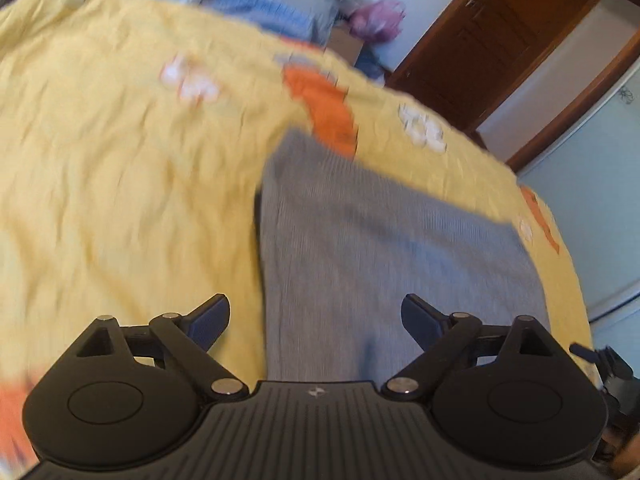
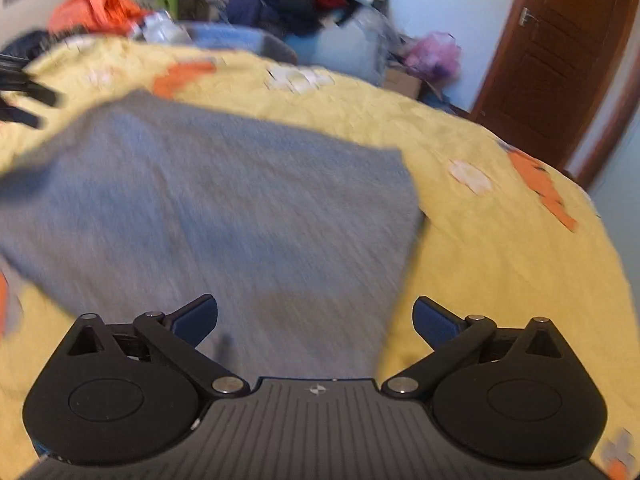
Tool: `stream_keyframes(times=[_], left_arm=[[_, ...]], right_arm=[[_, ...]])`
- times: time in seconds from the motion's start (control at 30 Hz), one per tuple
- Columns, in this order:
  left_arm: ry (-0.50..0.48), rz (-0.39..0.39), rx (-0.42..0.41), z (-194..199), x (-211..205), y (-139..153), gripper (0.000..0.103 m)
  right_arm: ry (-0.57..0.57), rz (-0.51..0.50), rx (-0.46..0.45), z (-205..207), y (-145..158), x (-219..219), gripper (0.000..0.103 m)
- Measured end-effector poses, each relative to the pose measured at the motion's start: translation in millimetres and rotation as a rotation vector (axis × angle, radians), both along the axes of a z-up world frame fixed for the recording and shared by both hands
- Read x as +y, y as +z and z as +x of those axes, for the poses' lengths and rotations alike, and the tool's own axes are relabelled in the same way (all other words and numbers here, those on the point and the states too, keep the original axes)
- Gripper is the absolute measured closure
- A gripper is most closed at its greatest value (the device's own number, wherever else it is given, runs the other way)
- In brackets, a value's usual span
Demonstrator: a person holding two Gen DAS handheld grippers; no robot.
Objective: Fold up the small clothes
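Grey knit top (image 2: 224,200) lies flat on the yellow bedspread (image 1: 120,184); left gripper (image 1: 316,320) & right gripper (image 2: 316,320) hover over the top, jaws wide, holding nothing (pics blurry).

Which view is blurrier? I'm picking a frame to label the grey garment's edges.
Right wrist view: heavy motion smear across the grey garment and yellow bedspread. Left wrist view: also blurred, but the garment's left edge reads cleaner. Both bend straight lines, fisheye-style; daylight is soft, without glare.

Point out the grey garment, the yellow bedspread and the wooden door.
grey garment (image 2: 224,200), right wrist view, middle of the cloth.
yellow bedspread (image 1: 120,168), left wrist view, bare part.
wooden door (image 2: 560,52), right wrist view, door panel.
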State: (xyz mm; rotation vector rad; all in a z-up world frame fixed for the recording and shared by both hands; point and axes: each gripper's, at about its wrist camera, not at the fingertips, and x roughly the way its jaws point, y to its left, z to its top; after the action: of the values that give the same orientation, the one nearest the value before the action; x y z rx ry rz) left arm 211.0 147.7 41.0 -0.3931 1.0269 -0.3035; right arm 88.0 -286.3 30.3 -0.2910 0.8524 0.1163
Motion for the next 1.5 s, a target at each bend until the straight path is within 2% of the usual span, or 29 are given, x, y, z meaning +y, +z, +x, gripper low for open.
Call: stream_keyframes(times=[0.07,0.2,0.33,0.4,0.47,0.5,0.63,0.77,0.97,1.03,1.13,1.2,1.23,1.3,1.4,1.5], left_arm=[[-0.006,0.0,0.037,-22,2,-10,0.009],[0.002,0.022,0.067,-41,1,-25,0.01],[-0.024,0.088,0.044,-48,-17,-25,0.009],[-0.048,0.17,0.019,-51,-31,-25,0.009],[-0.075,0.238,0.002,-55,-40,-27,0.008],[-0.082,0.263,-0.005,-57,-43,-28,0.008],[-0.076,0.305,0.004,-62,-44,-28,0.008],[-0.047,0.218,-0.02,-77,-42,-13,0.008],[-0.008,0.19,-0.064,-75,-53,-3,0.007],[-0.028,0.251,-0.082,-74,-63,-4,0.007],[-0.058,0.323,-0.022,-71,-70,-25,0.008],[-0.067,0.381,-0.049,-77,-72,-31,0.007],[-0.071,0.385,-0.051,-79,-72,-32,0.007],[-0.054,0.319,-0.032,-82,-61,-27,0.007],[-0.027,0.144,-0.008,-83,-36,-14,0.007],[0.022,-0.006,0.039,-80,-9,-9,0.007]], right_arm=[[0.003,-0.051,0.0,-12,-4,-1,0.001],[-0.009,0.001,-0.002,-22,-4,5,0.001],[-0.033,0.068,-0.022,-15,-5,22,0.001],[-0.045,0.104,-0.002,-6,-11,30,0.001],[-0.084,0.089,0.038,2,-23,34,0.001],[-0.091,0.101,0.026,-1,-27,33,0.001],[-0.122,0.158,0.023,-15,-30,21,0.001],[-0.135,0.157,0.028,-27,-26,20,0.001],[-0.141,0.176,0.01,-29,-19,26,0.001],[-0.138,0.179,0.013,-26,-19,29,0.001],[-0.139,0.173,0.034,-23,-26,30,0.0],[-0.127,0.187,0.036,-26,-29,27,0.0],[-0.117,0.186,0.042,-28,-29,25,0.0],[-0.09,0.173,0.055,-33,-23,22,0.001],[-0.078,0.152,0.037,-45,-13,4,0.0],[-0.098,0.123,0.057,-49,-12,-20,0.0]])
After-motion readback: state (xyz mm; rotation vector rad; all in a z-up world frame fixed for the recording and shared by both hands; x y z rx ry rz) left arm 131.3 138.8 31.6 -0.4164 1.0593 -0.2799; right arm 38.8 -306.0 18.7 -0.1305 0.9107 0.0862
